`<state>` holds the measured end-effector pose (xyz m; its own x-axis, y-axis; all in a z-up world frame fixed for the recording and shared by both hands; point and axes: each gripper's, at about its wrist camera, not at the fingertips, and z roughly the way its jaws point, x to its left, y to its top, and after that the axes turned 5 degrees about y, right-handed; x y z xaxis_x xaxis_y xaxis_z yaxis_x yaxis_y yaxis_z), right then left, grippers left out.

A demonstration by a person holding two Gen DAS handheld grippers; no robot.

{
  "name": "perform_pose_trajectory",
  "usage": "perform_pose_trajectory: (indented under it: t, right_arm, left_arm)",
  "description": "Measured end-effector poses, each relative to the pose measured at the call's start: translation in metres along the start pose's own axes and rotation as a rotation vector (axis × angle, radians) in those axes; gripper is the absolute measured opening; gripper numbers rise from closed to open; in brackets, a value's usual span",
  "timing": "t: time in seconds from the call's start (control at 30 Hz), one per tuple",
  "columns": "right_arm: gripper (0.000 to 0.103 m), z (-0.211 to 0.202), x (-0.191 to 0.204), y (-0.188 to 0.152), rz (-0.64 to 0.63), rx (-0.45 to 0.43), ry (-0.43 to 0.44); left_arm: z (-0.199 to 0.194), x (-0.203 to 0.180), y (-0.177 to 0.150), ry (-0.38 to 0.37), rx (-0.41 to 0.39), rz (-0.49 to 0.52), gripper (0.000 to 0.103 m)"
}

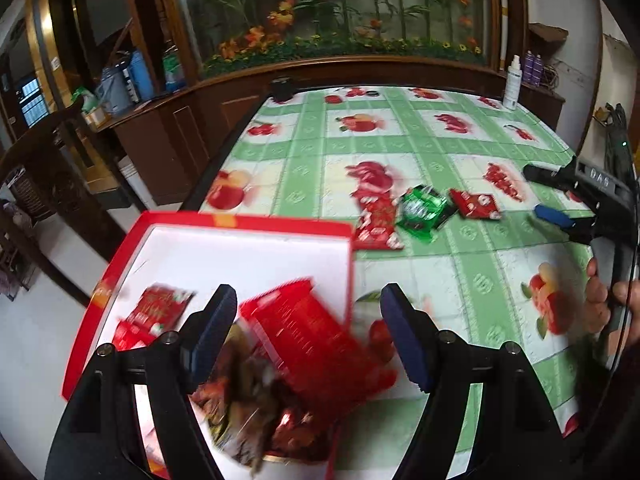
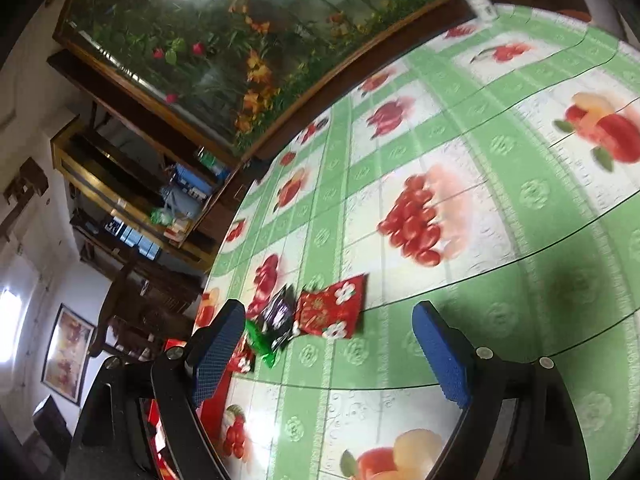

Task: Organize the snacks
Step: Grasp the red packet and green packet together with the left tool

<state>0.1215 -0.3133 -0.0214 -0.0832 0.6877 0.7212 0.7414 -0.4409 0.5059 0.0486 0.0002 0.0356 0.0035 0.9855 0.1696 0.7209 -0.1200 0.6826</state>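
Left tongs (image 1: 308, 336) gape apart above the red box (image 1: 224, 222) (snack packets inside, blurred); right tongs (image 2: 332, 344) apart, empty, near the green packet (image 1: 424, 210) on the tabletop (image 1: 460, 272).

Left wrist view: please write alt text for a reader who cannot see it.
The left hand-held gripper, jaws open, hangs over a red box with a white inside, where red and brown snack packets lie blurred. Beyond the box, on the green fruit-print tablecloth, lie two red packets and a green packet; the right hand-held gripper enters from the right, open.
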Motion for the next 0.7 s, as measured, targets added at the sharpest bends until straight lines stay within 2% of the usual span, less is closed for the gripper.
perform_pose_trajectory:
  t: [0.17,0.27,0.37,0.5,0.7]
  right_arm:
    - [0.088,0.002,0.006,-0.002,-0.01,0.011,0.017]
    - [0.088,-0.002,0.002,-0.001,0.015,0.006,0.038]
    - [0.088,-0.001,-0.002,0.0,0.039,0.015,0.042]
    - [0.088,-0.002,-0.004,0.001,0.056,0.014,0.061]
    - [0.088,-0.005,-0.009,0.004,0.085,0.007,0.08]
  left_arm:
    - [0.022,-0.02,0.04,-0.024,0.01,0.026,0.074]
    - [0.046,-0.033,0.068,-0.053,0.063,0.018,0.074]
    - [0.08,-0.041,0.092,-0.056,0.13,-0.051,0.074]
    - [0.12,-0.049,0.1,-0.103,0.218,-0.17,0.074]
    - [0.16,-0.066,0.099,-0.108,0.299,-0.252,0.074]
